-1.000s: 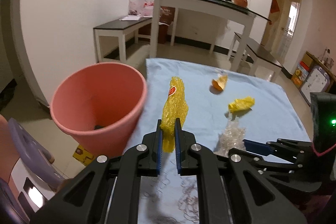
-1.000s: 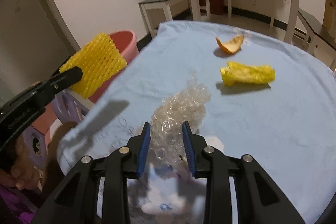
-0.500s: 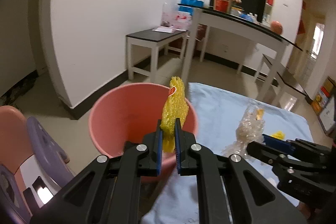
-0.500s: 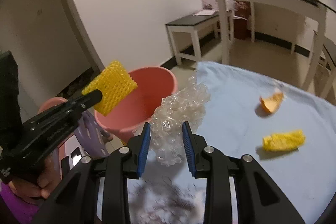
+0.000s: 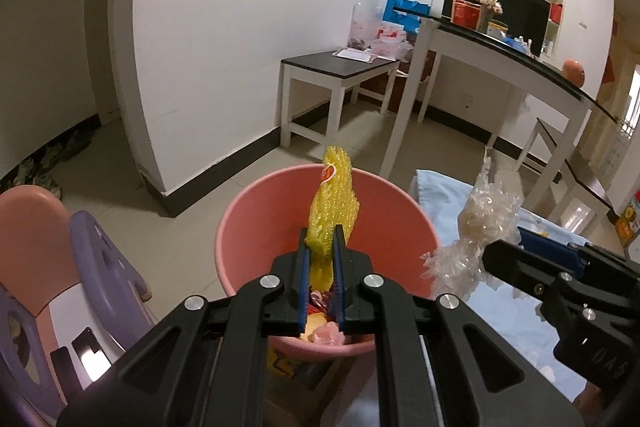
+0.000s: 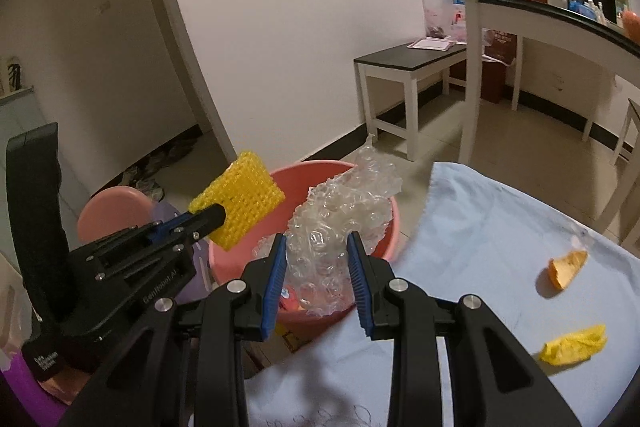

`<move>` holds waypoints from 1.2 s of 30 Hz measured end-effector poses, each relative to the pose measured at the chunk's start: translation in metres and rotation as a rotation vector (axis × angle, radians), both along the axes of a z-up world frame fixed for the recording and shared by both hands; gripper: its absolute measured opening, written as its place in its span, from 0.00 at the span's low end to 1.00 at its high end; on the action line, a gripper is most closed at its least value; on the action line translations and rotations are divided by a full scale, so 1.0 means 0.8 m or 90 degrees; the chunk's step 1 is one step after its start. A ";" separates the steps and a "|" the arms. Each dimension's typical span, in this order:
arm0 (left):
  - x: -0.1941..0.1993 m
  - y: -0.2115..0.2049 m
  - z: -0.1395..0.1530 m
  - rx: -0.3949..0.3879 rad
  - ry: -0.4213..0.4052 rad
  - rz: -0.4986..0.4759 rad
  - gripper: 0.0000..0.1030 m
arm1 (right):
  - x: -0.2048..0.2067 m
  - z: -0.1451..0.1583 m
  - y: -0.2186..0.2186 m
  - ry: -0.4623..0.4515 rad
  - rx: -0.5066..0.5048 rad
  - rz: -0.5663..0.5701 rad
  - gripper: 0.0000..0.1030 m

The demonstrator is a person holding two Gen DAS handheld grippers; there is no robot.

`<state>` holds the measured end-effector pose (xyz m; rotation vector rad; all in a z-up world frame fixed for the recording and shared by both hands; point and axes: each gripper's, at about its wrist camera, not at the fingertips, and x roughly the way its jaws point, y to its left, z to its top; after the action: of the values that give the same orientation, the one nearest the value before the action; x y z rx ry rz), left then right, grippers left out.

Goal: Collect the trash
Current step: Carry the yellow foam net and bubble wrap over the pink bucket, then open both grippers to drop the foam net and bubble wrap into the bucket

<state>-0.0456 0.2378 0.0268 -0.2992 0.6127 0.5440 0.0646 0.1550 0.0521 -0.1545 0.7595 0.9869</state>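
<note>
My left gripper (image 5: 320,259) is shut on a yellow foam net (image 5: 334,203) and holds it upright over the pink bin (image 5: 248,227); the net also shows in the right wrist view (image 6: 240,199). My right gripper (image 6: 316,267) is shut on a wad of clear bubble wrap (image 6: 340,219) above the pink bin (image 6: 388,231), at the bin's table side; the wrap also shows in the left wrist view (image 5: 480,227). Some trash lies in the bin's bottom.
A blue cloth (image 6: 500,267) covers the table beside the bin, with an orange peel (image 6: 566,267) and a crumpled yellow piece (image 6: 574,343) on it. A pink and purple child's chair (image 5: 60,247) stands left of the bin. White tables (image 5: 480,67) stand behind.
Both grippers have moved off the table and over the pink bin, each still holding its piece. The bin now lies right under them.
</note>
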 end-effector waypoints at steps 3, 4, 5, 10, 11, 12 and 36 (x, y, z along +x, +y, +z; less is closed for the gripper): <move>-0.001 0.008 -0.006 -0.004 0.000 0.005 0.09 | 0.006 -0.006 0.014 0.005 -0.005 0.006 0.29; -0.001 0.011 -0.007 -0.006 0.000 0.006 0.09 | 0.008 -0.010 0.018 0.010 -0.007 0.009 0.29; -0.001 0.015 -0.010 -0.009 0.002 0.008 0.09 | 0.009 -0.013 0.022 0.014 -0.010 0.012 0.29; 0.002 0.027 -0.022 -0.015 0.016 0.013 0.09 | 0.016 -0.030 0.038 0.025 -0.025 0.022 0.30; 0.002 0.028 -0.024 -0.017 0.019 0.013 0.09 | 0.016 -0.034 0.040 0.028 -0.028 0.024 0.30; 0.003 0.030 -0.027 -0.018 0.023 0.013 0.09 | 0.017 -0.038 0.044 0.032 -0.032 0.025 0.30; 0.016 0.043 -0.041 -0.027 0.040 0.008 0.33 | 0.034 -0.071 0.064 0.060 -0.062 0.026 0.31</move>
<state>-0.0327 0.2726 -0.0060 -0.3273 0.6842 0.5537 0.0916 0.2064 -0.0049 -0.2090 0.8946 1.0020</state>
